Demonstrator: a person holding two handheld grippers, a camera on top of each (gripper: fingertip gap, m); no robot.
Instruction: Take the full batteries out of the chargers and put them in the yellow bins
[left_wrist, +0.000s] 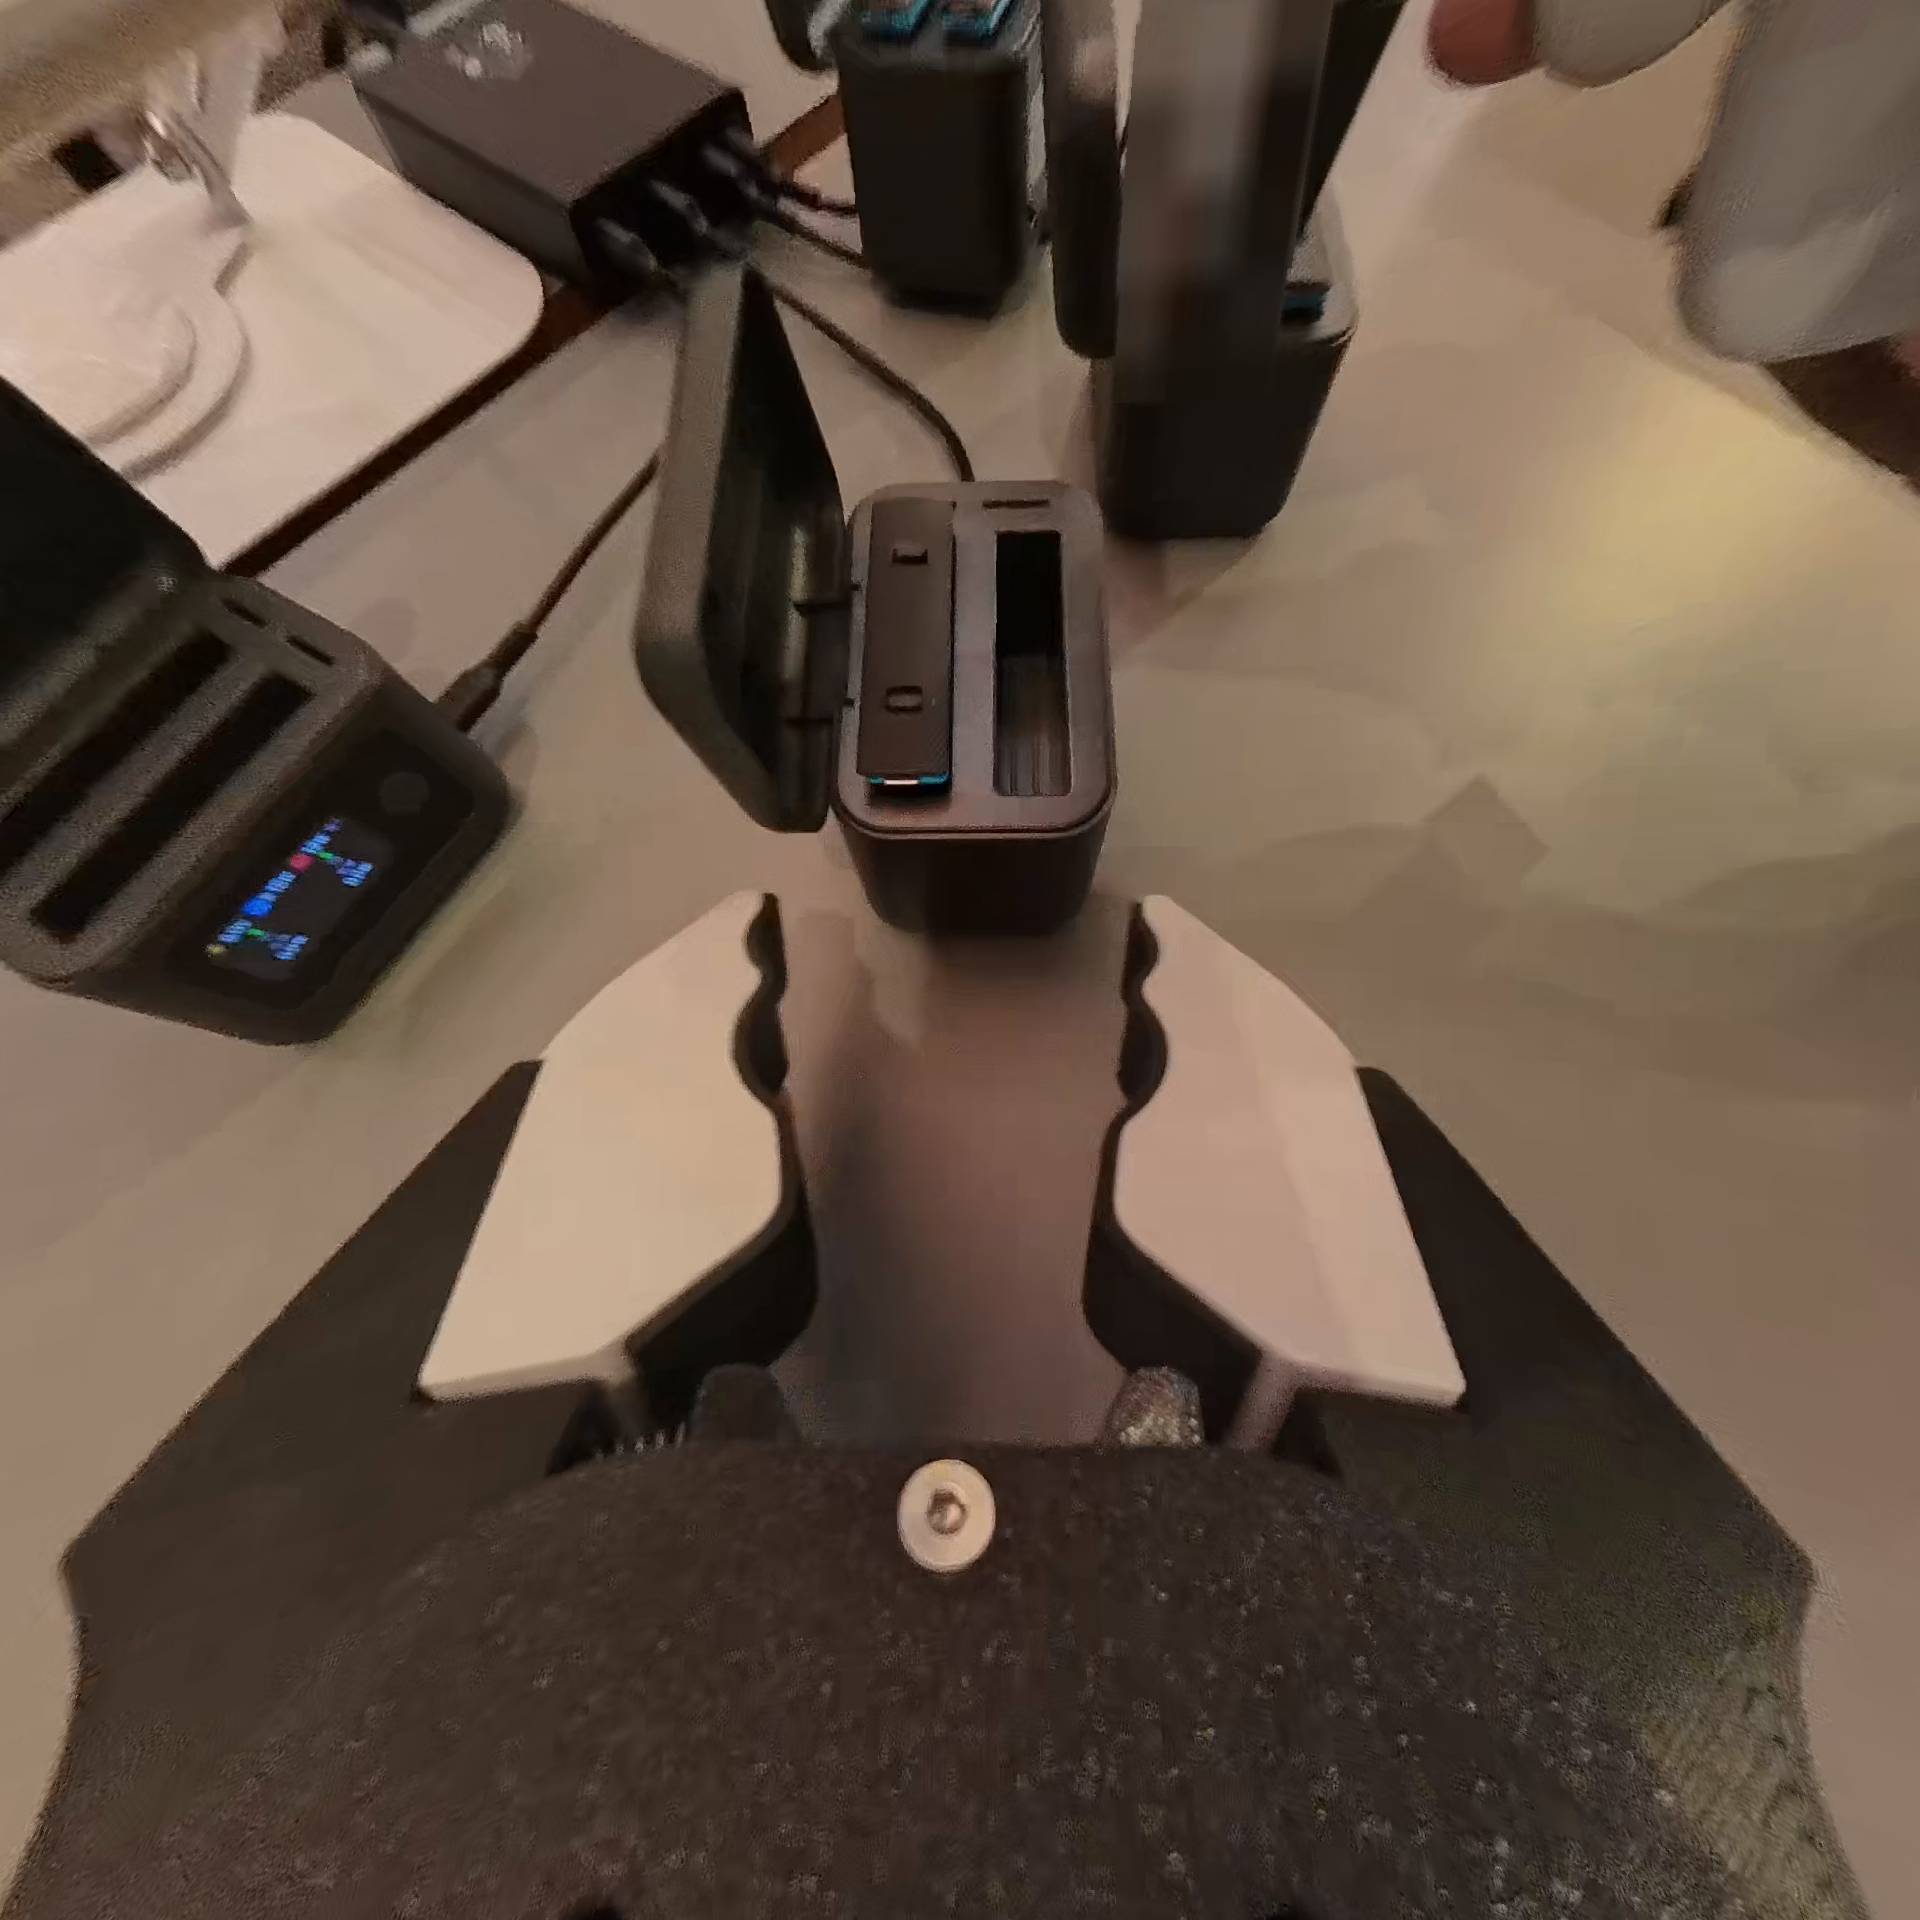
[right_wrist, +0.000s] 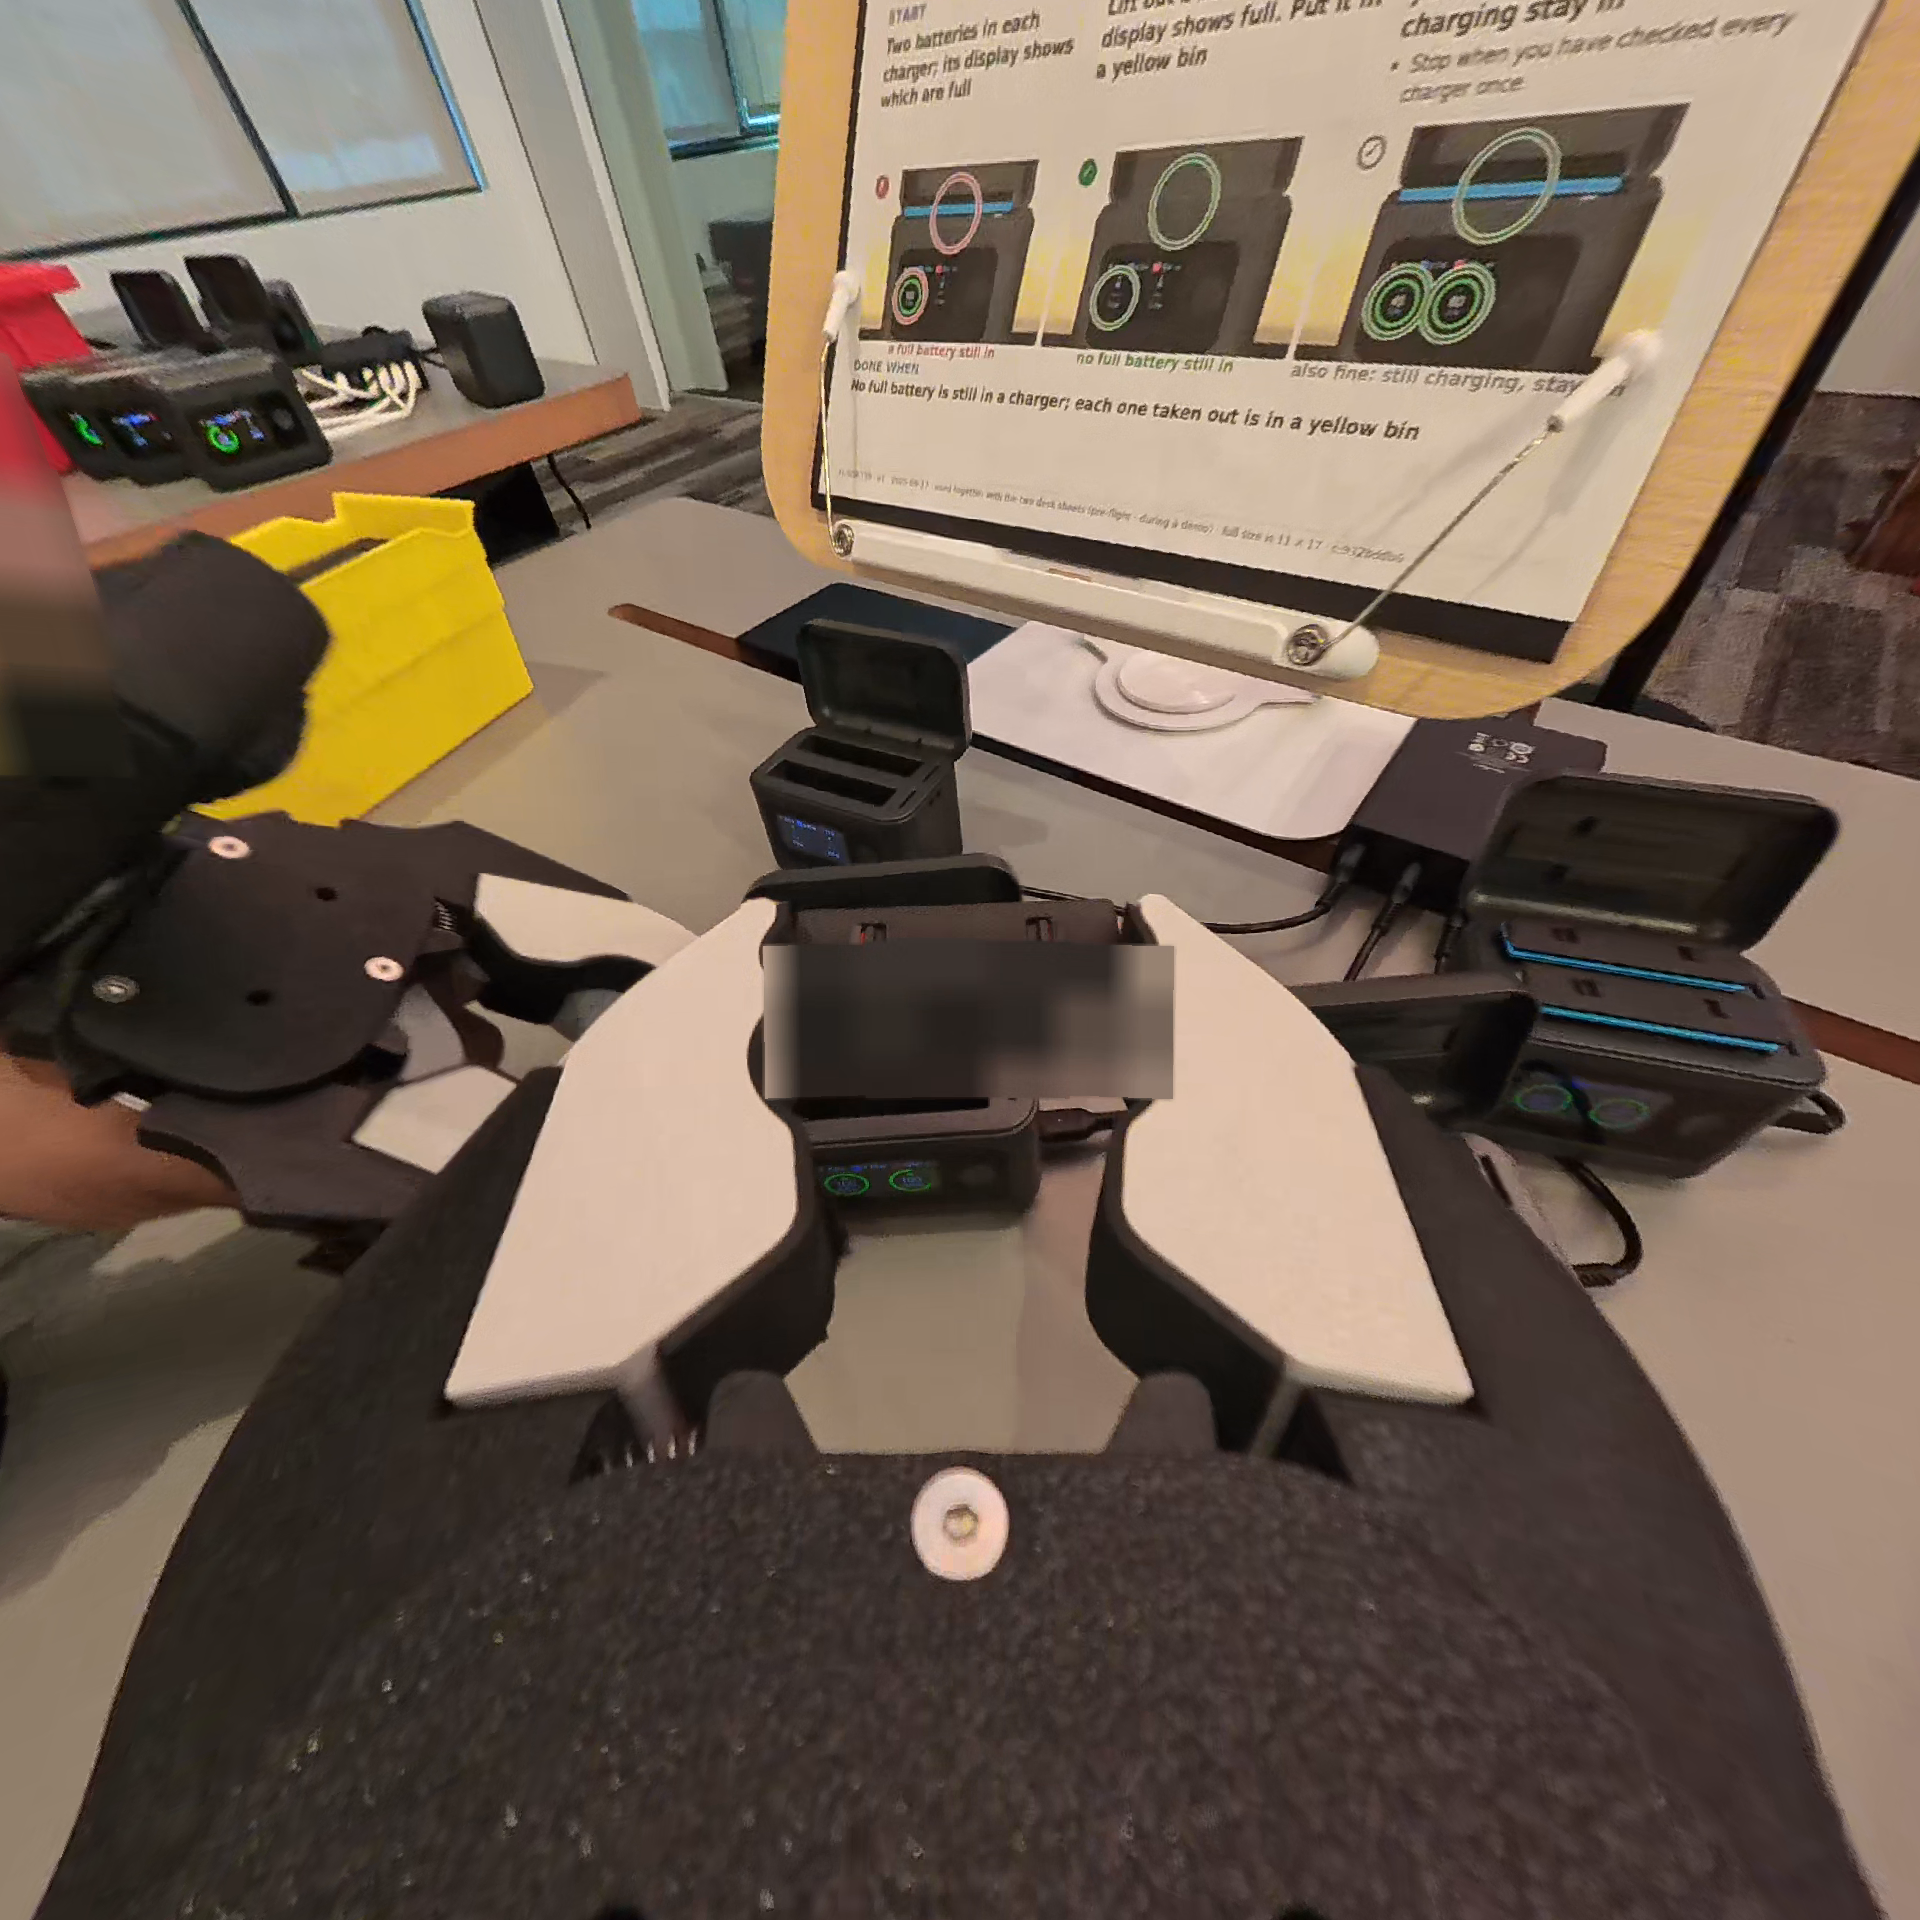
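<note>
Looking along the left gripper (left_wrist: 951, 925), its jaws stand wide apart and empty just short of a dark charger (left_wrist: 977, 707) on the pale table (left_wrist: 1455, 831). That charger's lid (left_wrist: 727, 561) is swung up at its left; the left slot carries a battery (left_wrist: 904, 665) with a blue edge, the right slot (left_wrist: 1032, 665) is bare. Another charger with a lit screen (left_wrist: 208, 821) sits to the left with both slots vacant, and cables run from a black power block (left_wrist: 561, 135) farther back. In the right wrist view, the right gripper (right_wrist: 956, 925) has its jaws spread on either side of a dark battery (right_wrist: 966, 997) standing partly out of a charger (right_wrist: 925, 1153) whose screen shows two green rings; whether the pads press it, I cannot tell. The left gripper (right_wrist: 540, 935) hovers at the left, near a yellow bin (right_wrist: 405, 634) on the table. An open charger with two blue-edged batteries (right_wrist: 1631, 997) sits at right, and an instruction board (right_wrist: 1299, 343) stands behind.
</note>
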